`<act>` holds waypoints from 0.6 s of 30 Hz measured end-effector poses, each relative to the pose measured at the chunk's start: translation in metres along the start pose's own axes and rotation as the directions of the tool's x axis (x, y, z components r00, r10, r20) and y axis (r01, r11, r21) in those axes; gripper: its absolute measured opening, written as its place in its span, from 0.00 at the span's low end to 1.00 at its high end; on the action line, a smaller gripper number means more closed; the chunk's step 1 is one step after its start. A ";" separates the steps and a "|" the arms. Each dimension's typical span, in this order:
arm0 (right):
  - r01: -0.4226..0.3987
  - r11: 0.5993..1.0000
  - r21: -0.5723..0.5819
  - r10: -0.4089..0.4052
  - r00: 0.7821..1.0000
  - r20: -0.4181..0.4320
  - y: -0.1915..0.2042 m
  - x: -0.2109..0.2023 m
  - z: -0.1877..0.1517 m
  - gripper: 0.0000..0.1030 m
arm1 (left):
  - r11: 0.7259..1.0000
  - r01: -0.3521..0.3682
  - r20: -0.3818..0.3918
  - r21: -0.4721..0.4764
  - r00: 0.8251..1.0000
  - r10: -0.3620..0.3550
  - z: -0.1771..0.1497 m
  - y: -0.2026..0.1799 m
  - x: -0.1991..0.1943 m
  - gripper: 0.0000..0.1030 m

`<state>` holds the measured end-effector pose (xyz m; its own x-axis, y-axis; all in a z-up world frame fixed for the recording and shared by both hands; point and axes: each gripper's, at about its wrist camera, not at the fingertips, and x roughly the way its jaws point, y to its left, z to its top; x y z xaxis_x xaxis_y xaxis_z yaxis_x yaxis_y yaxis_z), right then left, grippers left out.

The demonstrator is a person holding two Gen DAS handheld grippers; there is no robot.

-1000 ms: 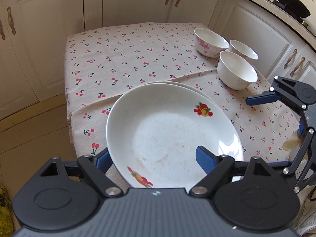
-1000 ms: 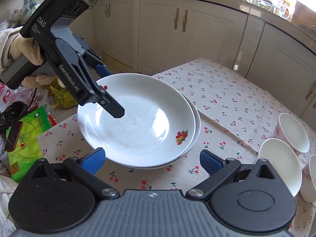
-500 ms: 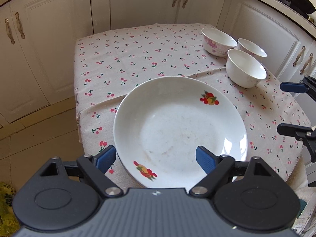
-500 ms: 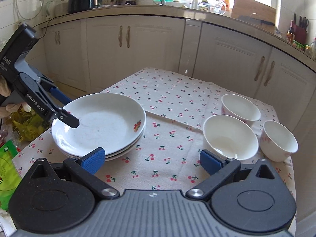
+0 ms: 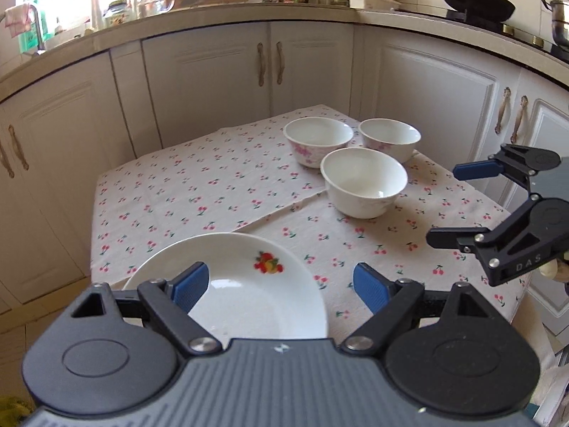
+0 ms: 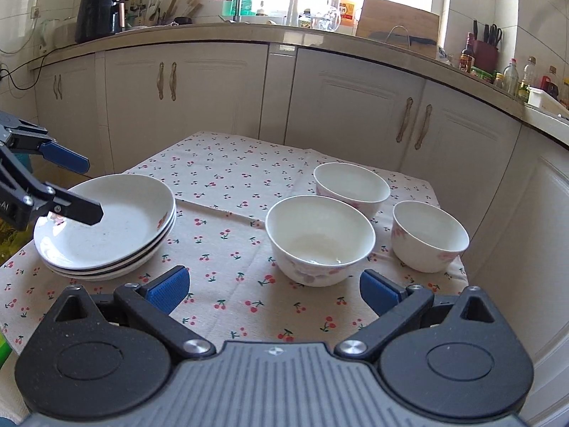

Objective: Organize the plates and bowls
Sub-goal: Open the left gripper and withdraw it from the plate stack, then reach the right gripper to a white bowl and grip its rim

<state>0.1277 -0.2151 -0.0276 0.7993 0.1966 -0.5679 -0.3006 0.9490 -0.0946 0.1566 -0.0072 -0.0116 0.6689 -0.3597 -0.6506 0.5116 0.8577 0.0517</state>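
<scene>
A stack of three white plates [image 6: 106, 224] with fruit prints sits at the left of the cherry-print tablecloth [image 6: 231, 178]. My left gripper [image 6: 93, 188] hovers over the stack's left rim. Its jaws are opening and press on nothing. In the left wrist view the top plate [image 5: 249, 295] lies under my left gripper [image 5: 279, 288]. Three white bowls stand apart on the right: a large one [image 6: 320, 238], one behind it [image 6: 350, 185] and one at the far right [image 6: 428, 235]. My right gripper [image 6: 273, 290] is open and empty, just short of the large bowl.
Cream cabinets [image 6: 348, 114] wrap closely around the small table on the far and right sides. The counter above carries bottles, a cutting board and a black wok [image 5: 476, 3]. The cloth's front edge drops off just below both grippers.
My left gripper has let go of the top plate, now resting on the stack, and drawn back and up. My right gripper has swung right, from the plates to the bowls.
</scene>
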 end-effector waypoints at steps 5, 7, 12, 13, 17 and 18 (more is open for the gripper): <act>-0.018 0.999 0.038 0.018 1.000 0.009 -0.033 0.000 -0.003 1.00 | 0.997 0.018 0.005 0.081 1.000 -0.019 0.008 -0.045 0.023 0.86; -0.048 0.997 0.052 0.048 0.999 0.006 -0.047 0.003 -0.002 1.00 | 0.997 0.038 -0.007 0.061 0.999 -0.037 0.011 -0.056 0.035 0.86; -0.110 0.993 0.044 0.111 0.994 -0.024 -0.072 0.015 0.004 1.00 | 1.000 0.001 0.011 0.018 1.000 -0.001 0.020 -0.080 0.062 0.86; -0.127 0.991 0.044 0.128 0.991 -0.031 -0.076 0.019 0.006 1.00 | 1.000 -0.013 0.019 0.010 1.000 0.012 0.022 -0.083 0.067 0.86; -0.179 0.983 0.037 0.181 0.982 -0.048 -0.088 0.034 0.015 1.00 | 0.999 -0.034 0.033 -0.028 0.999 0.035 0.030 -0.092 0.086 0.86; -0.188 0.981 0.034 0.190 0.981 -0.050 -0.090 0.039 0.018 1.00 | 0.998 -0.046 0.035 -0.031 0.998 0.047 0.031 -0.094 0.091 0.86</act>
<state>0.1955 -0.2883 -0.0265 0.7007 0.3608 -0.6155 -0.4281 0.9028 0.0419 0.1864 -0.1319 -0.0517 0.7106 -0.3320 -0.6204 0.4638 0.8841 0.0581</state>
